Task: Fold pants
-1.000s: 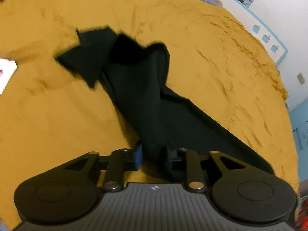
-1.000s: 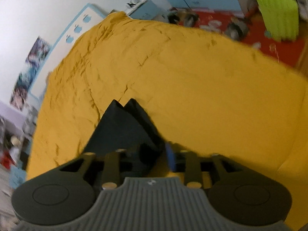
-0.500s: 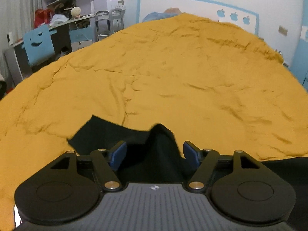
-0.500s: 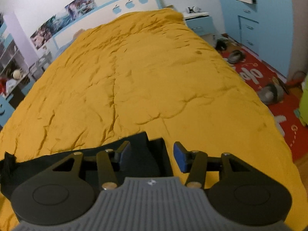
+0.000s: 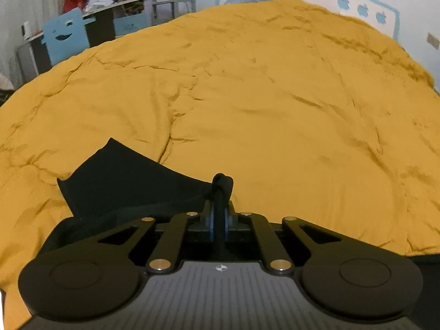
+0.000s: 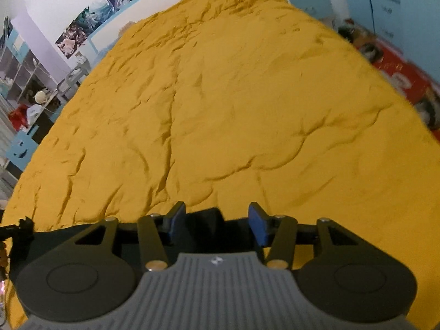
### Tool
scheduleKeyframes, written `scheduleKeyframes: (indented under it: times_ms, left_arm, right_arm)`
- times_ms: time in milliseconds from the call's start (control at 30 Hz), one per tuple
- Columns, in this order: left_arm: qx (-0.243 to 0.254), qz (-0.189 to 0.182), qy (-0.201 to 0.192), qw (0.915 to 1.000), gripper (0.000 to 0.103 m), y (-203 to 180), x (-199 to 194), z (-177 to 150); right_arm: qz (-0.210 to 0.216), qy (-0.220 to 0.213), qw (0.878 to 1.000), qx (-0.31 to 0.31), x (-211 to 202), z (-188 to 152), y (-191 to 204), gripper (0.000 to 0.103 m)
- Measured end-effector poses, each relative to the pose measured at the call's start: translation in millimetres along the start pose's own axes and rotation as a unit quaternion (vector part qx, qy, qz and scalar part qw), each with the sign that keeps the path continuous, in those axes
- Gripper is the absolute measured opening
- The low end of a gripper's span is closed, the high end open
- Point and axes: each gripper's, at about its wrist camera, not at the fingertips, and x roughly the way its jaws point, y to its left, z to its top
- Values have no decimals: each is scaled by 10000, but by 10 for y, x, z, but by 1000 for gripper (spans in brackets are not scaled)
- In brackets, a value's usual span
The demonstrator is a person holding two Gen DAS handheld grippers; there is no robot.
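Lying across the near edge of a wide bed, a pair of black pants (image 5: 129,181) rests on a wrinkled mustard-yellow bedspread (image 5: 261,104) that fills most of both views.

In the left wrist view, the left gripper (image 5: 219,217) has just closed its jaws, and its blue-padded fingers (image 5: 211,220) now pinch a bunched fold of the black fabric. A small loop of cloth pokes up above the fingertips. From the pinch, a flat flap of the pants spreads away to the left over the bedspread, ending in a pointed corner.

In the right wrist view, the right gripper (image 6: 217,220) has its jaws partly apart, having just narrowed a little. A hump of the pants (image 6: 209,220) sits in the gap between the blue fingers (image 6: 258,225), and neither pad visibly presses on it. The rest of the dark cloth runs off to the left along the bottom of this view, just in front of the gripper body.

Beyond the bed stand a white headboard panel with blue apple shapes (image 5: 360,8), a blue chair back with a cut-out smile (image 5: 66,37), a cluttered desk (image 5: 115,2), and, on the right, a red patterned rug (image 6: 404,74) on the floor.
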Motion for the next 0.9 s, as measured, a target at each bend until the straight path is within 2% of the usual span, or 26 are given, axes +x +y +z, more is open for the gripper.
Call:
scheduleKeyframes:
  times_ms: [33,67,267,433,567,667,767,900]
  left_arm:
    - [-32,-25,-46,10000,6,21,-25,-8]
    - [-79,-11,-90,9999,5,41,-56,-6]
    - [-208,79,-274,9994,5,121,-234,24]
    - [-478,116,-447,9978,5,207,-373,24]
    - [-499,151,-587,9969,5,227,-457,97]
    - [-503,181,-580,9969,5,207,-409,188]
    - [-293,366,-427,9980,5,126,-248,198]
    - [-249,415,-173,9987,5,74,-50,148]
  right_arm:
    - [41,2,10000,10,16,-19,-5,10]
    - [124,-24,9999,-29,6,-48,10,2]
    - [245,-606,9910,-1170,-450,-385,379,0]
    - [-38,-784,9787,-1899,-678,-651,638,0]
    - [-580,-1130,9788,-1604,-707,-567,583,0]
    - [-762,-1301,9809,-1232,-643,-374,535,0]
    - [-1055,-1011,9835,-1067,-353,-187,539,0]
    - [-1341,-607,9853,-862,41,-127,505,0]
